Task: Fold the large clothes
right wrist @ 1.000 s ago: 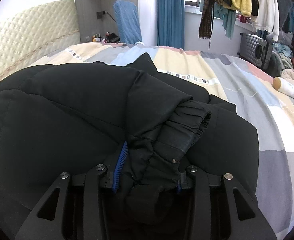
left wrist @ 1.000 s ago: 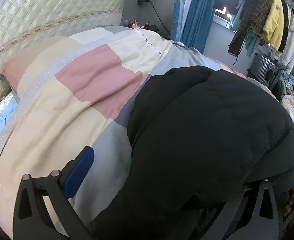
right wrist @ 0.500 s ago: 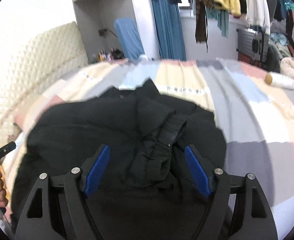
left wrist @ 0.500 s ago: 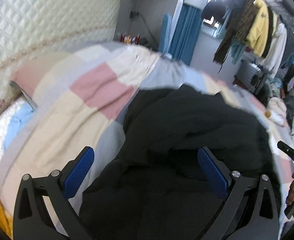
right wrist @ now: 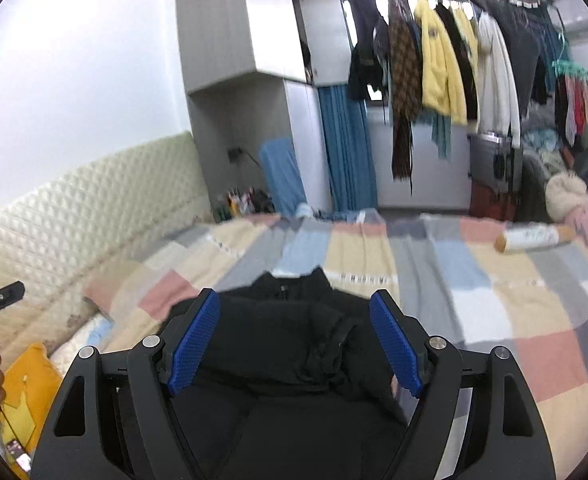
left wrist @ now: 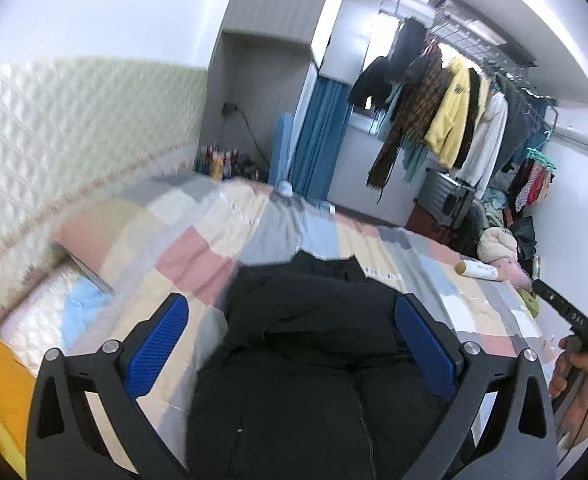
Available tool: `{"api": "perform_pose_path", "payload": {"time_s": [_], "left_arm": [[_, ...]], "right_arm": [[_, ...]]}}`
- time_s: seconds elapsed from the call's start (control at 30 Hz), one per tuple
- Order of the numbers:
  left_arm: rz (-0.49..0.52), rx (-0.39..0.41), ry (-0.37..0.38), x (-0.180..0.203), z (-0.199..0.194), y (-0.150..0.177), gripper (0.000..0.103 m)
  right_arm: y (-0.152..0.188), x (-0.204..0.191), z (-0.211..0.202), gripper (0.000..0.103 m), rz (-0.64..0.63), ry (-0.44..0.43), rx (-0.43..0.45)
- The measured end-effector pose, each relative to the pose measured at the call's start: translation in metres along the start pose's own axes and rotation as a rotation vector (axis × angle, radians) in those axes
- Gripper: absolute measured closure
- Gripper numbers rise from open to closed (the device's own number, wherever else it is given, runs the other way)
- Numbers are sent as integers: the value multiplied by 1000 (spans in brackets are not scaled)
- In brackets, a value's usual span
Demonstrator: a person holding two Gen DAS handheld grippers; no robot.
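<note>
Patchwork bed | black jacket folded | left tool, right tool: agape, empty

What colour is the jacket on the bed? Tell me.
Black jacket; the right wrist view shows it best.

A bed with patchwork quilt bears a folded black jacket and a white roll.

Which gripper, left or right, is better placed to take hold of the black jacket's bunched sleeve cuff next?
Right, probably: the cuff lies between the right gripper's open pads, while the left gripper faces smooth jacket.
</note>
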State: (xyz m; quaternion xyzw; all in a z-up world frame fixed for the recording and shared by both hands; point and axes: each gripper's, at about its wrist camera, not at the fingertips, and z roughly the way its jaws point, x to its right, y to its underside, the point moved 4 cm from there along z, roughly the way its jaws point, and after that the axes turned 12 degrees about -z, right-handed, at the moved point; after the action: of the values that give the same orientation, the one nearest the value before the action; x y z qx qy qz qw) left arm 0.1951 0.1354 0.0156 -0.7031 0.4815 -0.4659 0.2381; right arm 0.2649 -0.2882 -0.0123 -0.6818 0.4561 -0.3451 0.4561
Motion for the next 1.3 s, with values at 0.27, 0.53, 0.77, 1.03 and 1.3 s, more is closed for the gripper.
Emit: {"api": "perform_pose_path", "payload": {"time_s": [0.27, 0.53, 0.77, 1.03, 1.3], "left_arm": [[-9, -3, -43, -28, -66, -30, 0], [-73, -173, -28, -84, -40, -3, 0], [-198, -406, 38, -131, 31, 87, 1], [-306, -608, 55, -162, 98, 189, 5], [-363, -679, 63, -179, 113, 230, 8]], "right_arm": [[-17, 5, -59, 25, -26, -48, 8], [46, 38, -45, 25, 76, -105, -144], [174, 60, 3, 25, 233, -154, -371], [299, 74, 34, 25, 377, -165, -600], [363, 74, 50, 25, 475, -193, -716]]}}
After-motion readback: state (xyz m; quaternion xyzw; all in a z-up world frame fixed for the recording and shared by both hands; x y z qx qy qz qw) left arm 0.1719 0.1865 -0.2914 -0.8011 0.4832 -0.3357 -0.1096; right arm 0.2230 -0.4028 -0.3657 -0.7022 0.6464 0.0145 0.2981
